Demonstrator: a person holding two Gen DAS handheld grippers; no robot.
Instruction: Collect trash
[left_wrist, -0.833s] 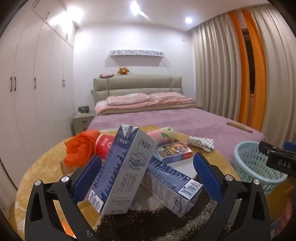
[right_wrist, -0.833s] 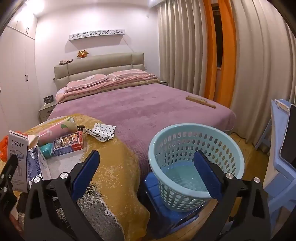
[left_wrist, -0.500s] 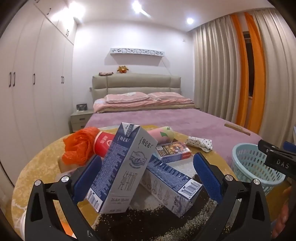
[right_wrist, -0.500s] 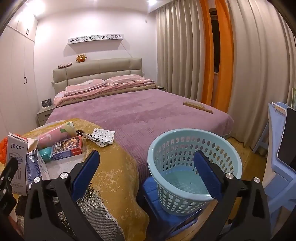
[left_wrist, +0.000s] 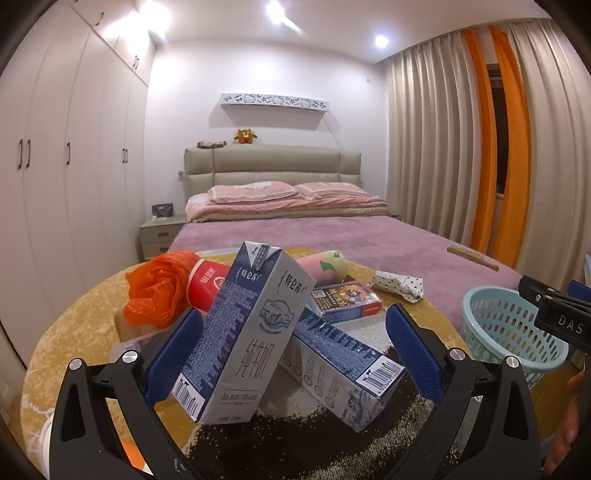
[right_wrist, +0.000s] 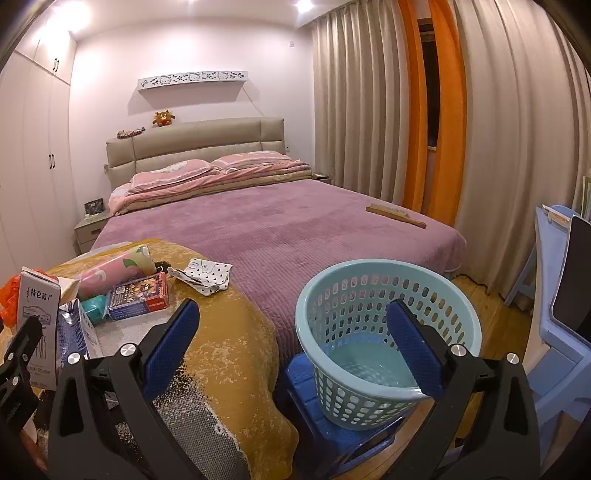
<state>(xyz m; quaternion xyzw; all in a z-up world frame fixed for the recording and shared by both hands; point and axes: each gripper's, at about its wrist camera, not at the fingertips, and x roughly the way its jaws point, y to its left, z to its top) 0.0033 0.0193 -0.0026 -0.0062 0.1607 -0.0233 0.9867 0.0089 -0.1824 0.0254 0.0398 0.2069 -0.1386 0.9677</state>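
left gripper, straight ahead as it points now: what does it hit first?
Most likely the upright milk carton, which stands between the open fingers of the left gripper, nearer the left one. The lying carton sits just behind; depth is approximate.

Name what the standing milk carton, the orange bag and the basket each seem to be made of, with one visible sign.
Milk carton: coated paperboard, probably; sharp folded edges and a slightly glossy printed skin.
Orange bag: thin plastic film; crumpled, translucent folds.
Basket: moulded plastic, smooth pale blue; even rows of slots in its wall.

Upright carton (left_wrist: 243, 332) leaning on flat carton (left_wrist: 343, 365), on table (left_wrist: 74, 325); cup (left_wrist: 207, 282) behind; basket (right_wrist: 384, 343) right, bed (right_wrist: 280, 225) beyond.
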